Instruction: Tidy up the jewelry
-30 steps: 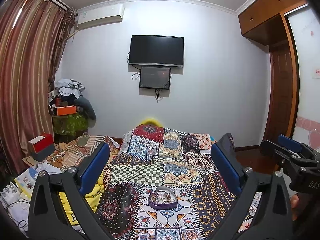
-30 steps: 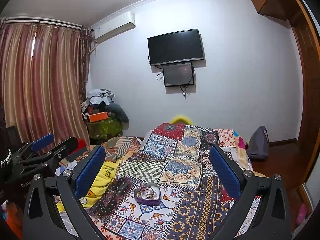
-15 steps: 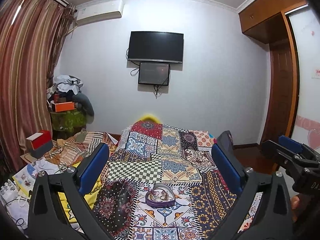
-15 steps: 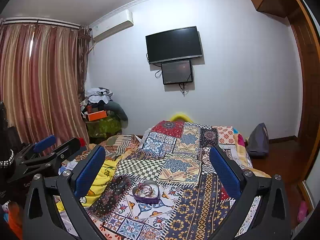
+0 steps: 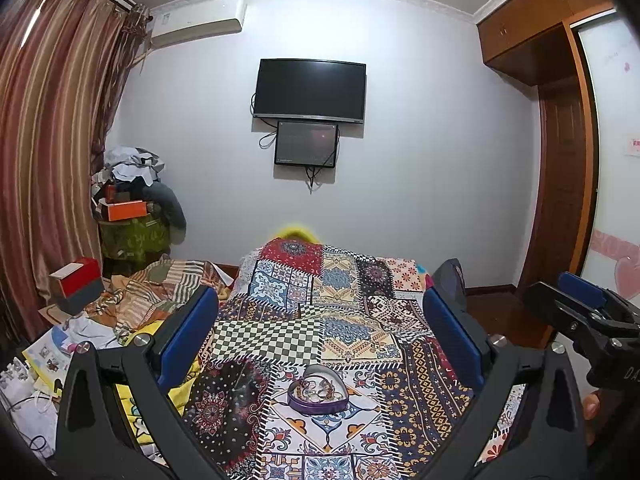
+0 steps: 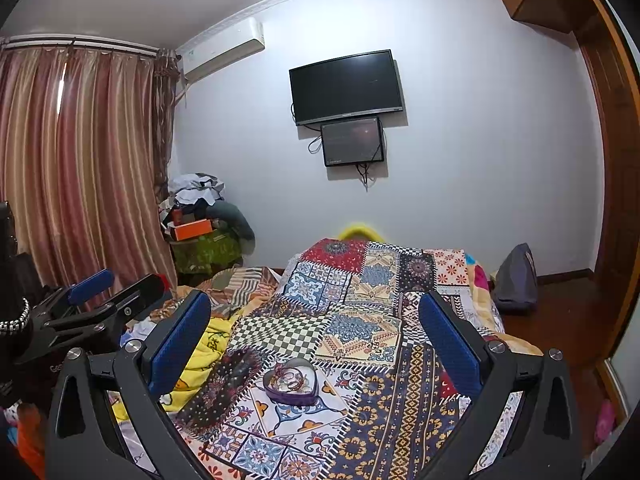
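Note:
A purple heart-shaped jewelry box [image 5: 318, 394] lies open on the patchwork bedspread [image 5: 328, 320], holding a tangle of bracelets and chains. It also shows in the right wrist view [image 6: 290, 385]. My left gripper [image 5: 320, 334] is open and empty, held above and short of the box. My right gripper [image 6: 316, 330] is open and empty too, also short of the box. The right gripper shows at the right edge of the left wrist view [image 5: 588, 320]; the left gripper shows at the left of the right wrist view [image 6: 100, 308].
Crumpled blankets and papers [image 5: 132, 304] lie left of the bed. A cluttered stand with an orange box [image 5: 124, 210] is by the curtain. A dark bag [image 6: 518, 280] sits on the floor at right. A TV [image 5: 310, 90] hangs on the far wall.
Both grippers have tilted slightly upward and edged forward; the box sits a little lower in both views. Both stay open and empty.

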`<state>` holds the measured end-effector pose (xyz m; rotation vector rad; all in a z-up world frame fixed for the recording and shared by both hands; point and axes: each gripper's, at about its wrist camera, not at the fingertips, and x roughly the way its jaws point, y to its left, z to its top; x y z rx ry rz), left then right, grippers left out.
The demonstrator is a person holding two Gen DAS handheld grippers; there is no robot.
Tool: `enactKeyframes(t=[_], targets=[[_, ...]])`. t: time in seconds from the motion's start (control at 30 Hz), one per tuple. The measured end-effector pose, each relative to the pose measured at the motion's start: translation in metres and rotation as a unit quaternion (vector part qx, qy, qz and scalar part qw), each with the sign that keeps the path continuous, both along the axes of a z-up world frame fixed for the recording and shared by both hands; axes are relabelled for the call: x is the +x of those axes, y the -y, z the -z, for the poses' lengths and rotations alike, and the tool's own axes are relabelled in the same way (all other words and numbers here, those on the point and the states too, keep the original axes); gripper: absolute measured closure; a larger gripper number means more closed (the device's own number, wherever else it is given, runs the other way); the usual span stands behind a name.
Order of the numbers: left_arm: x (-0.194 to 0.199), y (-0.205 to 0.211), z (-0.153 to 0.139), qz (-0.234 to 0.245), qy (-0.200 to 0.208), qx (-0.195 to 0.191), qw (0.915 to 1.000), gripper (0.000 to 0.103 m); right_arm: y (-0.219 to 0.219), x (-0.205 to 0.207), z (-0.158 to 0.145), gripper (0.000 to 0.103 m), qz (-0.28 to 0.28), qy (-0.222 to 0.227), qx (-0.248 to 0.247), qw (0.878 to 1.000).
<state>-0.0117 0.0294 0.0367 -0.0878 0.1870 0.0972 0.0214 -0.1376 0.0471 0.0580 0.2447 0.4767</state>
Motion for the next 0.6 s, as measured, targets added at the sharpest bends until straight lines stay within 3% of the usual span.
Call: enactKeyframes(t=[0.6], targets=[[0.0069,0.0020,0.0061,0.015,-0.010,0.006,0.9998,0.001,-0.0011,0.0031,0.0037,0.000,0.003,-0.006,-0.004,1.000]])
